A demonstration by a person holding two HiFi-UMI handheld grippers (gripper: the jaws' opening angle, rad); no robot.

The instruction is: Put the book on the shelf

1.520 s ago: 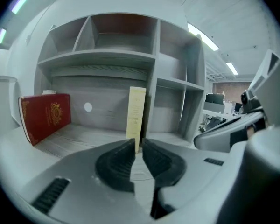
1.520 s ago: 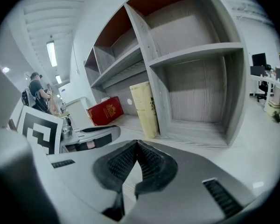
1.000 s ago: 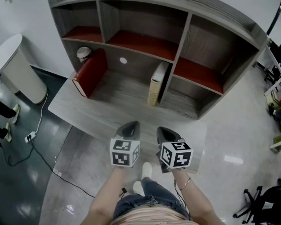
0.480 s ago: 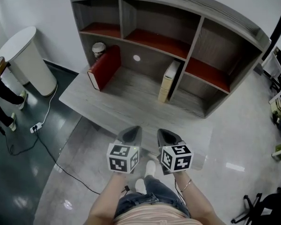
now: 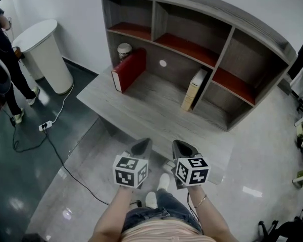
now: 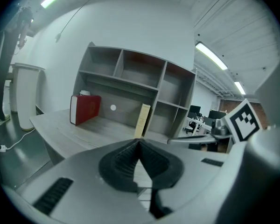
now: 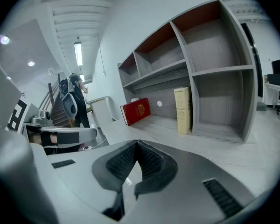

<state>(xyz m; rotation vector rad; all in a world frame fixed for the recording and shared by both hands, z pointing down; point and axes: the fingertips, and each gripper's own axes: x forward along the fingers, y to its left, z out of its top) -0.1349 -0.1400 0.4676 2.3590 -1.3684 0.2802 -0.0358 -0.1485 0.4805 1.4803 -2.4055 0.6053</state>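
Observation:
A red book (image 5: 129, 70) leans in the shelf's lower left bay on the grey desk (image 5: 141, 110). A cream book (image 5: 193, 89) stands upright against the divider of the grey shelf unit (image 5: 227, 39). Both grippers hover side by side in front of the desk's near edge, well short of the books. My left gripper (image 5: 143, 145) is shut with nothing in it, and so is my right gripper (image 5: 181, 146). The left gripper view shows the red book (image 6: 85, 109) and the cream book (image 6: 142, 120) beyond its tip (image 6: 139, 141). The right gripper view shows the same red book (image 7: 136, 111) and cream book (image 7: 182, 104).
A paper cup (image 5: 124, 50) stands behind the red book. A white round-topped stand (image 5: 45, 54) is left of the desk, with a person (image 5: 2, 59) beside it. A cable and power strip (image 5: 45, 126) lie on the glossy floor. Office furniture sits at the far right.
The head view has swung left: the shelf and desk sit further right and higher in frame. Both grippers stay shut and low in front of me.

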